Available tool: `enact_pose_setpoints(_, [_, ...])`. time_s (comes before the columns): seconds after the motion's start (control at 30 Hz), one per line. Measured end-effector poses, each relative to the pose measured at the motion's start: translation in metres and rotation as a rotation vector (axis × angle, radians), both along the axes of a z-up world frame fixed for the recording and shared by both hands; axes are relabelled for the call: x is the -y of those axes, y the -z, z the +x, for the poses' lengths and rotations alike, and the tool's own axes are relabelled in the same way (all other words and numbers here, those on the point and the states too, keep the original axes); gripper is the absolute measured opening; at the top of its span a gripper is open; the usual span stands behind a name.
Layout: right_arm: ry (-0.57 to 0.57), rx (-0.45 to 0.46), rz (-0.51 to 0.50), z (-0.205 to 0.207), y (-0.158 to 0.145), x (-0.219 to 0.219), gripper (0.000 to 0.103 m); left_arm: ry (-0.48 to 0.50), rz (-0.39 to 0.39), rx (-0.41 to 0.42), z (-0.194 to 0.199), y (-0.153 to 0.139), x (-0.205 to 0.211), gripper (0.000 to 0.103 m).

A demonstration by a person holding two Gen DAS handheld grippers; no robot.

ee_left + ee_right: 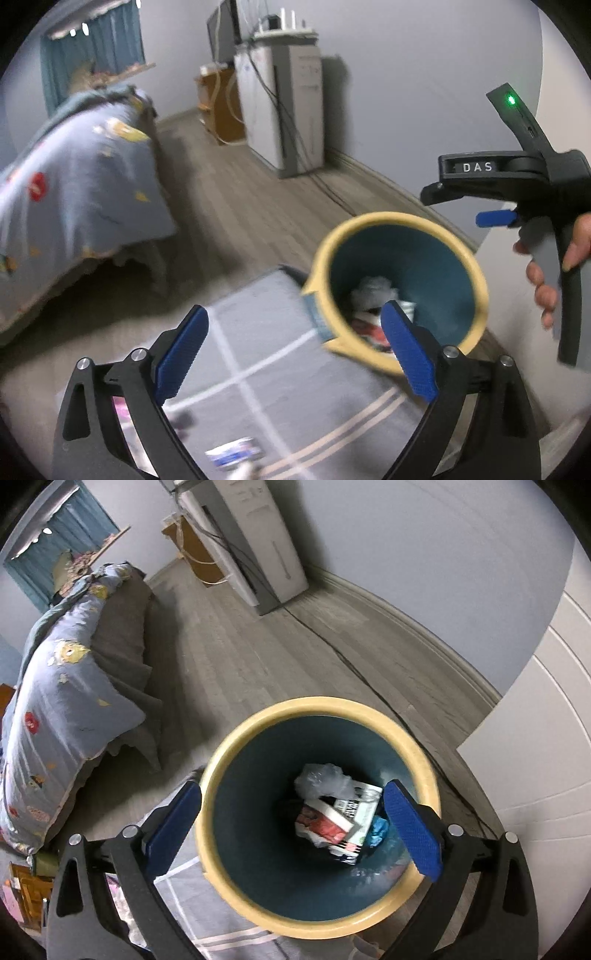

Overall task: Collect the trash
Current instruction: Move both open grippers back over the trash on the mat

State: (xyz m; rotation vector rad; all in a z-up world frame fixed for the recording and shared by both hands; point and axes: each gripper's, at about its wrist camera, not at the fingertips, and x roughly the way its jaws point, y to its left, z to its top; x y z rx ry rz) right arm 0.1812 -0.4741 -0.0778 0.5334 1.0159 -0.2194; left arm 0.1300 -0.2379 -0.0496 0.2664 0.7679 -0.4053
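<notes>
Yellow-rimmed trash bin (317, 853) on the floor already holds cartons (338, 821) and crumpled plastic (323, 781); both grippers (291, 354) (291, 830) gape empty, and a wrapper (234, 452) lies uncollected on the grey rug (295, 387).

Floor: pale wood-look planks (258, 672), running from 6 to 12 o'clock.
Rug: grey rug (295, 387) with pale stripes at 6 o'clock, lying on the planks.
Bin: yellow-rimmed blue trash bin (221, 834) standing at the rug's edge.
Cable: black cable (351, 664) trailing toward 1 o'clock.
Cabinet: white cabinet (258, 535) at 12 o'clock.
</notes>
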Motion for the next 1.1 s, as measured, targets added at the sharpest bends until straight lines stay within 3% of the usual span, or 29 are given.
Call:
enact_pose_setpoints(0.1, [-0.039,0.014,-0.028,0.003,-0.008,-0.015,0.097,-0.016,0.021,0.029,-0.006,-0.01,-0.026,0.094])
enact_pose_setpoints(0.2, [-0.074,0.019,-0.051,0.006,-0.012,-0.03,0.097,-0.044,-0.005,0.004,-0.009,-0.02,-0.063,0.094])
enact_pose_setpoints(0.43, [-0.154,0.025,-0.088,0.013,-0.017,-0.07,0.097,-0.178,-0.028,0.026,-0.024,-0.041,-0.152,0.096])
enact_pose_setpoints(0.53, [-0.186,0.021,-0.101,0.015,-0.018,-0.086,0.097,-0.254,-0.015,0.042,-0.033,-0.029,-0.185,0.096])
enact_pose_setpoints(0.67, [-0.244,0.012,-0.115,0.015,-0.017,-0.118,0.097,-0.36,-0.052,-0.046,-0.027,-0.007,-0.222,0.096])
enact_pose_setpoints(0.73, [-0.281,0.005,-0.124,0.015,-0.016,-0.135,0.097,-0.388,-0.058,-0.029,-0.027,-0.006,-0.235,0.096])
enact_pose_setpoints(1.1, [-0.396,-0.016,-0.113,0.016,-0.01,-0.227,0.097,-0.382,-0.012,-0.063,-0.032,0.011,-0.268,0.096])
